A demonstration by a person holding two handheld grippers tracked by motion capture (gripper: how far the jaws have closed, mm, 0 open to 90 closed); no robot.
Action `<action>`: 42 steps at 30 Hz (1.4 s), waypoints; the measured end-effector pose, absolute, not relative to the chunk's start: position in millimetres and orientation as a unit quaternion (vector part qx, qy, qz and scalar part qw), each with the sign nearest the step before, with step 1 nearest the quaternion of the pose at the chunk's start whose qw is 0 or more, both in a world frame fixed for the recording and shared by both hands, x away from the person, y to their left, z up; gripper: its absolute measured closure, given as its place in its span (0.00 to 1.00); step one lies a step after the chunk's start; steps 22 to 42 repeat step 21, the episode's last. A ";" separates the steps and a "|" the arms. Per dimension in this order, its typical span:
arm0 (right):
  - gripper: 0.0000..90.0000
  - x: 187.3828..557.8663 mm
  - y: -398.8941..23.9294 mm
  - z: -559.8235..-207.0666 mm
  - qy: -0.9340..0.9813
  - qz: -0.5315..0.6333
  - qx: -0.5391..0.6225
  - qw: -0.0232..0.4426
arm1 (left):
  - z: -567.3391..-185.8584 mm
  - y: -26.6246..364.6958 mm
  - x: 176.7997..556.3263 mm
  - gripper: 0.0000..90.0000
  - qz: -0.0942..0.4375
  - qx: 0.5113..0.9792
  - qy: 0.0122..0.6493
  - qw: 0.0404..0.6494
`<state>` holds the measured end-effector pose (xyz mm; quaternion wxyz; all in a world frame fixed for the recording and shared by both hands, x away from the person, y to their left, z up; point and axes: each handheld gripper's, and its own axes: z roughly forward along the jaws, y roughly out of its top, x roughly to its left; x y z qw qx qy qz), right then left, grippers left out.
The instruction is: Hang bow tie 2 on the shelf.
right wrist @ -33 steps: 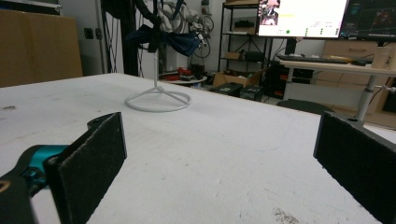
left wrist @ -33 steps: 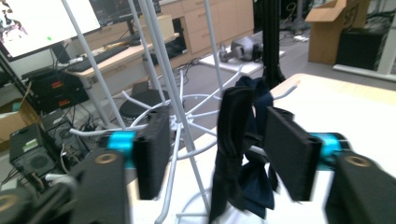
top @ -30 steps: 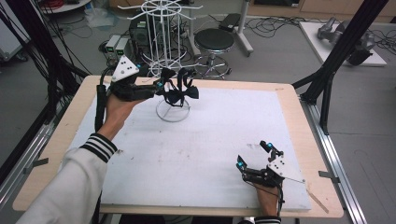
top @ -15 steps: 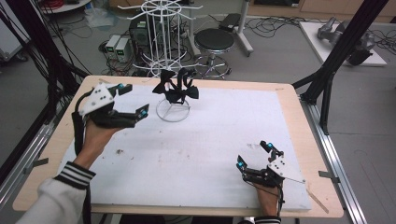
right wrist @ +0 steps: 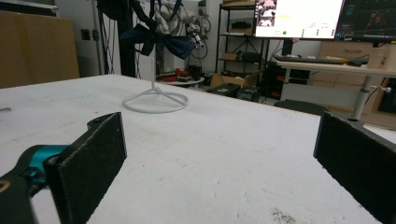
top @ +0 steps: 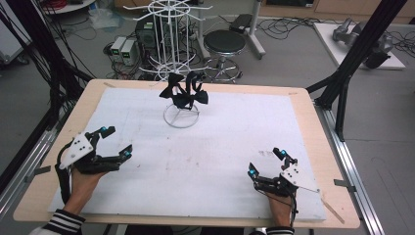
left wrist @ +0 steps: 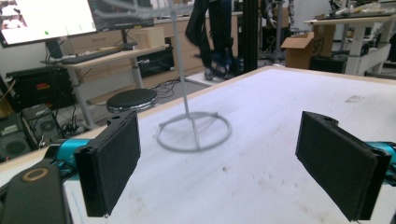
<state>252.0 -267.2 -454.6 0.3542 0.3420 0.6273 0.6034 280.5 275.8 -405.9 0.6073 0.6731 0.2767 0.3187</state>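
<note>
Two grippers are resting low over the white table mat (top: 293, 122), both with jaws standing wide and empty; the left gripper (top: 111, 142) has just been opening its jaws, with nothing between them. Largest at the far edge, the white wire rack (top: 173, 58) is carrying the black bow ties (top: 185, 92), well apart from both. The rack is looking light, so a careless reach risks tipping it or knocking a tie off its hook. The right gripper (top: 266, 161) is sitting near the front edge.
</note>
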 end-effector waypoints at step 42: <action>0.02 251.2 -265.4 -454.6 0.630 0.599 0.342 0.356 | -454.8 297.1 270.9 0.16 0.331 0.630 0.303 0.634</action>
